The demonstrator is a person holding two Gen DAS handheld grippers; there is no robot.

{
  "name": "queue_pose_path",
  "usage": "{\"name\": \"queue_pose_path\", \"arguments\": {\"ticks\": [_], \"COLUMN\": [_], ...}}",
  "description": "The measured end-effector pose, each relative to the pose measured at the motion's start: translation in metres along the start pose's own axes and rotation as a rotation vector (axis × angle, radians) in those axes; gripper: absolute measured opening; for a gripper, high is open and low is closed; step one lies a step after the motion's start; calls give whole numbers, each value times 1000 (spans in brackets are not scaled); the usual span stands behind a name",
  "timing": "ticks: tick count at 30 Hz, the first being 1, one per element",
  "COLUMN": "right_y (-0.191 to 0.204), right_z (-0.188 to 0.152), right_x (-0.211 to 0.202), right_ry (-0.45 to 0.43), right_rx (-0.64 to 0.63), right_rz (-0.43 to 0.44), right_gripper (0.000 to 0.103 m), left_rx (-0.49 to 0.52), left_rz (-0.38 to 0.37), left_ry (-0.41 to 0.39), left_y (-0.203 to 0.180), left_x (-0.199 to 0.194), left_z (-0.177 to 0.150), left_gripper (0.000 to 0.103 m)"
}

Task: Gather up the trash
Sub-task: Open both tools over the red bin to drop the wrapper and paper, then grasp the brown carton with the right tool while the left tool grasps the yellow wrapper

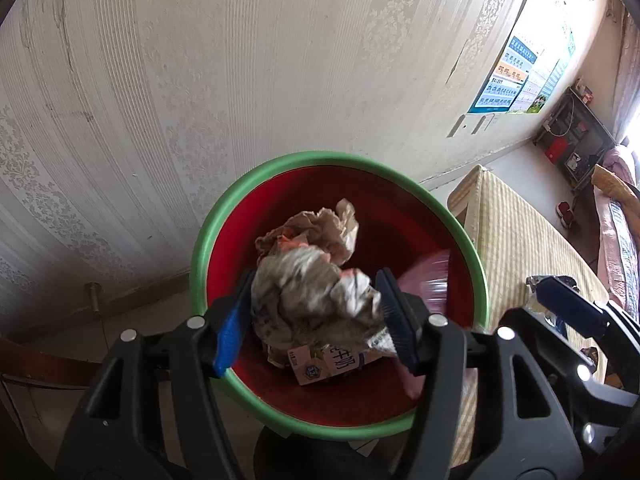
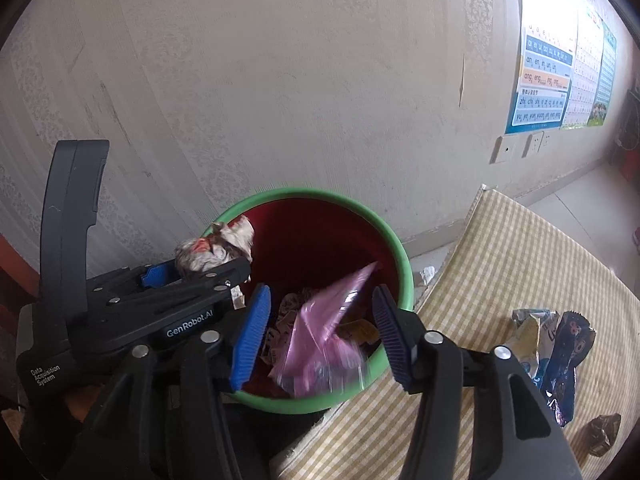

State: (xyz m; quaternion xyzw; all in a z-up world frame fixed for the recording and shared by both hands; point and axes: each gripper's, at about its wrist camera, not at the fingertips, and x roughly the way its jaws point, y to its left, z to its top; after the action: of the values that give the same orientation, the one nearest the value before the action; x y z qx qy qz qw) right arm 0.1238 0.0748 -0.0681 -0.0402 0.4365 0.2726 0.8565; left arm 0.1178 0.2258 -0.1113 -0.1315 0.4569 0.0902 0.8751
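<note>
Both grippers hang above the green-rimmed red bin (image 1: 340, 300). Left gripper (image 1: 316, 312) has its jaws parted either side of a crumpled paper wad (image 1: 316, 300), which is blurred; whether the pads touch it cannot be told, and it appears released and dropping. Right gripper (image 2: 320, 328) is released too, jaws wide, with a pink plastic wrapper (image 2: 324, 340) blurred between them above the bin's near right rim. More paper and a printed carton lie inside. Further wrappers (image 2: 552, 344) remain on the checked counter (image 2: 500, 260) to the right, well apart from the bin. Risk, as judged: the light wrapper is falling close to the rim and could drift onto the counter; the wad could snag on a pad.
</note>
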Motion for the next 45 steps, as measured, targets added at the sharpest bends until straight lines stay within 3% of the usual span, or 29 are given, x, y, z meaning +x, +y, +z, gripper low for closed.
{"name": "queue_pose_path", "arguments": {"ticks": [6,12,17,21,25,33,34,36,39,45], "right_y": [-5,-38,-102,-168,-224,-273,-278,-282,-278,-259], "right_z": [-5,-35,-78,-112,-138,-162,-165,-169,-175,-202], "right_x": [-9,-44,-88,-116,-125,-90,-87,-90,-106,-160], "right_ry": [-6,-30,-47,-49,-26,82,85,66,7,-84], "right_rx": [34,107,224,340,452,537,548,555,563,613], "right_rz": [9,-41,-174,-353,-468,-429,-419,-400,-374,-347], "right_gripper": [56,60,60,62,70,69,63,54,53,53], "left_rx": [6,34,79,127,169,294,311,339,377,469], "left_rz": [13,7,-48,-106,-165,-219,-221,-225,-235,-338], "left_ry": [12,-16,-42,-43,-22,10,12,12,21,66], "left_y": [1,-8,-38,-73,-109,-167,-174,-186,-203,-255], "left_x": [2,-13,-32,-46,-55,-67,-68,-68,-64,-55], "left_z": [-2,-9,-27,-47,-71,-99,-101,-105,-109,-121], "left_gripper": [69,70,70,70,70,70,70,70,70,70]}}
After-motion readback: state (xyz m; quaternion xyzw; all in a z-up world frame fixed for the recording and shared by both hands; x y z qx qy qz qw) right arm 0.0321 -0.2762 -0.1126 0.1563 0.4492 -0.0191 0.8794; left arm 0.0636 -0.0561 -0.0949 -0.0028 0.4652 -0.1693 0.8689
